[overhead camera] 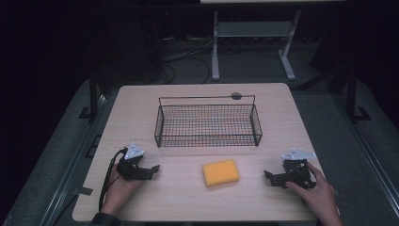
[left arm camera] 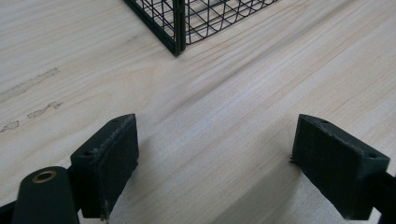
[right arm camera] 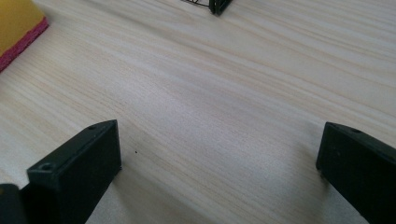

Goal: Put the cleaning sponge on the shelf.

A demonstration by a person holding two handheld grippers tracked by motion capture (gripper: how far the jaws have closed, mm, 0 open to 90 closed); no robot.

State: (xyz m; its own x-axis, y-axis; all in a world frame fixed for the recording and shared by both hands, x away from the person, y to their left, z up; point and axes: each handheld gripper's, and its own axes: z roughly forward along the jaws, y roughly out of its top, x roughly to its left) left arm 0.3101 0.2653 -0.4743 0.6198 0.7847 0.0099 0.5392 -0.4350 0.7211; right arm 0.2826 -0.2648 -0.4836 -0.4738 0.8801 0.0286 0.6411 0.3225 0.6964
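While I rest both hands low on the wooden table (overhead camera: 141, 101), my left gripper (overhead camera: 149, 170) sits near the front left part of it, with its jaws pointing toward the middle. From the left gripper view I see my two black pads (left arm camera: 109, 163) standing wide apart, and between them there is nothing but bare wood. Ahead of them, at the top of that view, one corner of the wire basket (left arm camera: 180, 28) stands on the table, well apart from my pads. My right gripper (overhead camera: 269, 178) lies at the front right part of the table, its jaws pointing to the middle too, and my right hand (overhead camera: 320, 190) is wrapped around its body. From the right gripper view these pads (right arm camera: 86, 170) are also spread wide, again with plain wood between them. The yellow sponge (overhead camera: 220, 172) lies flat on the table between my two grippers, somewhat nearer to the right one, and touches neither of them. From the right gripper view I see its corner (right arm camera: 16, 28) at the upper left edge, yellow on top with a pink-red layer below. The basket (overhead camera: 207, 125) stands behind the sponge, toward the far side of the table, close to it but not touching, and it looks empty. A small dark round spot (overhead camera: 236, 96) sits on the table just behind the basket's far rim.
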